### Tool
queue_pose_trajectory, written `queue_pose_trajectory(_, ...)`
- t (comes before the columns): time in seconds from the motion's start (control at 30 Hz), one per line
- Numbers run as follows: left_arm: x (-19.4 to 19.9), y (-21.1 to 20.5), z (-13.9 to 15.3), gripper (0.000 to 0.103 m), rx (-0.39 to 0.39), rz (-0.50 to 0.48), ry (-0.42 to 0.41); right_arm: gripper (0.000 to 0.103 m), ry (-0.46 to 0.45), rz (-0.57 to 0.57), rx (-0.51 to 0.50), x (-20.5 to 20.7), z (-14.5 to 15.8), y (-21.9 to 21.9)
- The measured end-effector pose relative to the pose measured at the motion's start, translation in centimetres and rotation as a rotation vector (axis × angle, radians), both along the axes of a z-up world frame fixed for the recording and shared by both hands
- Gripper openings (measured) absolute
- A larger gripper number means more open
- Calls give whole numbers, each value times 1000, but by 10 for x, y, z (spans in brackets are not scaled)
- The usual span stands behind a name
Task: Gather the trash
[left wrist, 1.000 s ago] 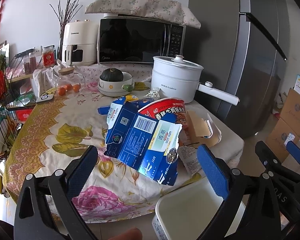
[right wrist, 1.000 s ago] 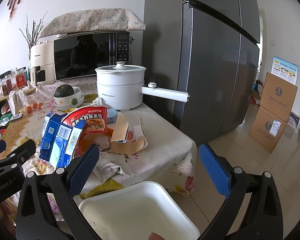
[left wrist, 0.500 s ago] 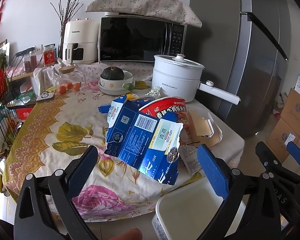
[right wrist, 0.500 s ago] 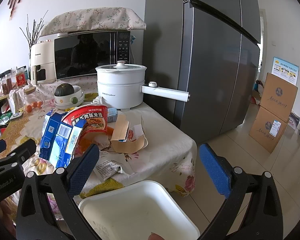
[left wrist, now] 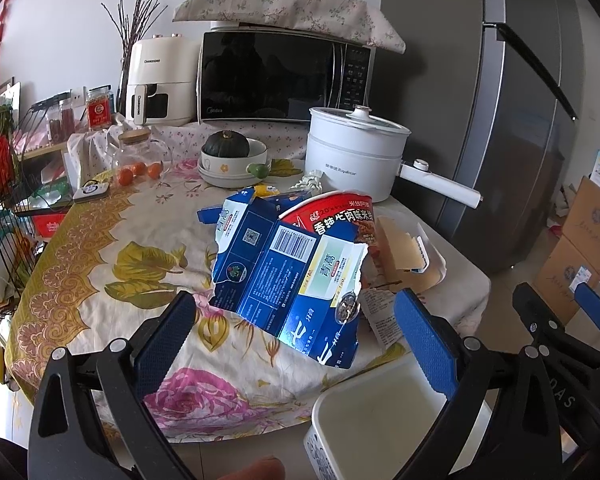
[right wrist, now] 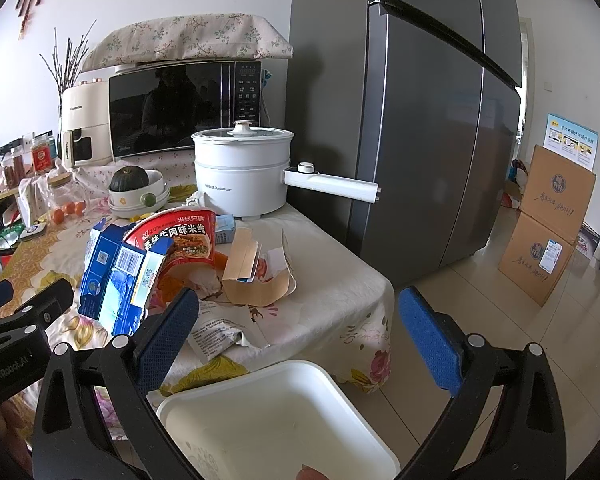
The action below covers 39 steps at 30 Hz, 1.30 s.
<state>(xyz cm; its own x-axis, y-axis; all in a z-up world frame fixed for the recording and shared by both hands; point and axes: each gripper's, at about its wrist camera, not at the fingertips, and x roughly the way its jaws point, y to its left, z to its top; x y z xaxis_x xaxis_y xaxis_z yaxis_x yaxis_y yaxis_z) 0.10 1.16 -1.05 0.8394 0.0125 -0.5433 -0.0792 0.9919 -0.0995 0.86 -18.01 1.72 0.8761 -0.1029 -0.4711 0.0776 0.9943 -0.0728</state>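
On the cloth-covered surface [left wrist: 112,248] the trash is seen uncollected: a torn blue carton [left wrist: 288,276], a red noodle cup [right wrist: 180,240], a brown cardboard piece [right wrist: 252,276] and a crumpled wrapper [right wrist: 216,332] lie clustered near the edge. Below that edge a white bin [right wrist: 260,396] is seen with nothing visible inside it. The left gripper [left wrist: 296,340] and right gripper [right wrist: 296,340] are held with jaws spread wide, nothing pinched. Collection is judged not yet begun; every piece remains to be moved.

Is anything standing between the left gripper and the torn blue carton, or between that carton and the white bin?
Nothing visible does. The left gripper is open, facing the torn blue carton across bare tablecloth. The white bin sits open below the table edge, unobstructed.
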Motion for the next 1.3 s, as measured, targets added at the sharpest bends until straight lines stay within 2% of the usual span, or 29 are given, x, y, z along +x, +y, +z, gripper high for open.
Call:
queue_pose_trajectory(0.73,4,3,-5,96,-1,13,22,96,35,6,5,3,-10,1)
queue_pose_trajectory(1.07,12,11,-11,96,-5,49,76,96,160,11,35,16,-20,-1)
queue_pose_trajectory(1.3,22,35,-20,96,-64,101,146,96,262,34,32,28,-32,7)
